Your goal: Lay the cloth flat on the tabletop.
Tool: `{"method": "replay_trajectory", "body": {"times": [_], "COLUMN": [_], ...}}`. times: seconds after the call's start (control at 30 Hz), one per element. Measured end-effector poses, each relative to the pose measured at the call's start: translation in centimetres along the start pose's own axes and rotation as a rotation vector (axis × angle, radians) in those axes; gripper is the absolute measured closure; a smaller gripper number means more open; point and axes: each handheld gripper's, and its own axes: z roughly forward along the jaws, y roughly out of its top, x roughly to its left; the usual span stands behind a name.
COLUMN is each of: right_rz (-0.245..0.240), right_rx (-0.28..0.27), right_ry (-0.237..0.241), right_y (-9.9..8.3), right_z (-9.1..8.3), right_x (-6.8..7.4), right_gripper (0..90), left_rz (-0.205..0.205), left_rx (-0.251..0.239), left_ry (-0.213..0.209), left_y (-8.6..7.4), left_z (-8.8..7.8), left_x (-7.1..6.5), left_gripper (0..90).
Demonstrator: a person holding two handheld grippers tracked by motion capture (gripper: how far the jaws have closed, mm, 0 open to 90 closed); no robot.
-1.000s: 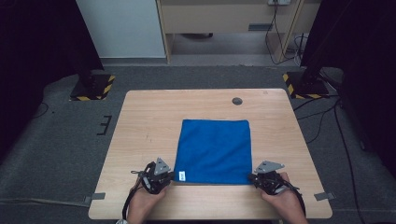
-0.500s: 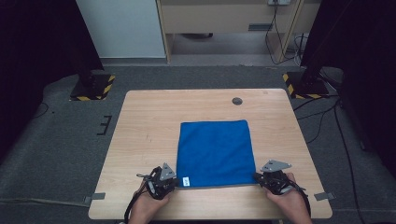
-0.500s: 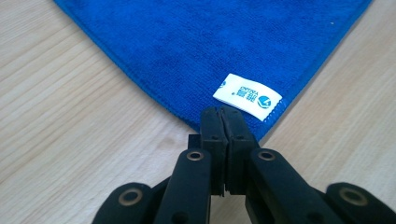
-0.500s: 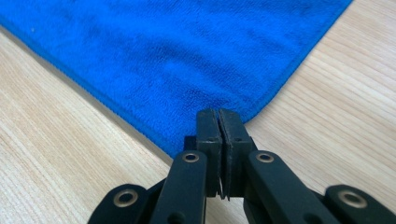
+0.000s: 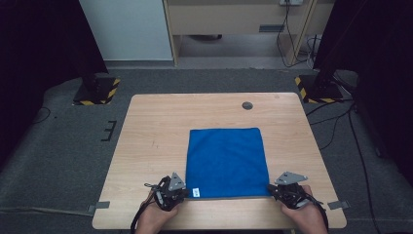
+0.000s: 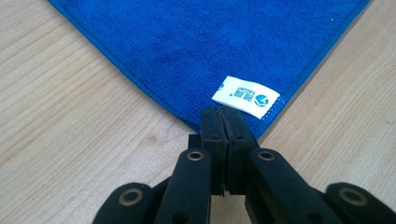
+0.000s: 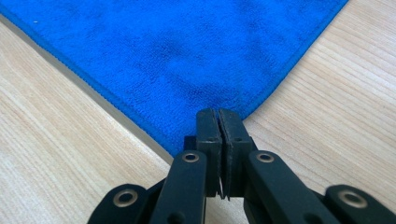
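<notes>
Blue microfibre cloth [image 5: 227,162] lies flat on the wooden counter [image 5: 156,131], spread as a near-square, with its near edge running along the person's side. Taking the cloth as the landmark, the left hand-held gripper [image 5: 182,192] sits at its near left corner and the right hand-held gripper [image 5: 273,190] at its near right corner, so each hand has its own corner and neither is the nearer one.

In the left gripper view the left hand-held gripper's jaws are pressed together right at the corner tip, just beside the white label [image 6: 246,95] sewn there. In the right gripper view the right hand-held gripper's jaws are likewise closed on the opposite corner tip. Both appear to pinch the fabric, though how much cloth sits between the pads is hidden.

The whole cloth stretches away from both grippers toward the far side of the counter, where a small dark round disc [image 5: 247,105] lies beyond its far edge. Any fold would likely carry the near edge forward over the cloth, both corners travelling together.
</notes>
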Motion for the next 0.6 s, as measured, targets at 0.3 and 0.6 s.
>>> {"method": "replay_trajectory", "body": {"times": [0.3, 0.6], "right_rz": [0.042, 0.026], "right_rx": [-0.054, -0.099], "right_ry": [-0.037, -0.046], "right_y": [0.3, 0.9], "right_z": [0.0, 0.7], "right_x": [-0.1, 0.2], "right_gripper": [43.4, 23.0], "left_rz": [-0.071, -0.045], "left_rx": [-0.113, -0.147], "left_ry": [0.046, 0.022], "left_y": [0.0, 0.4], "left_z": [-0.7, -0.4], "left_x": [0.8, 1.1], "left_gripper": [48.9, 29.5]}}
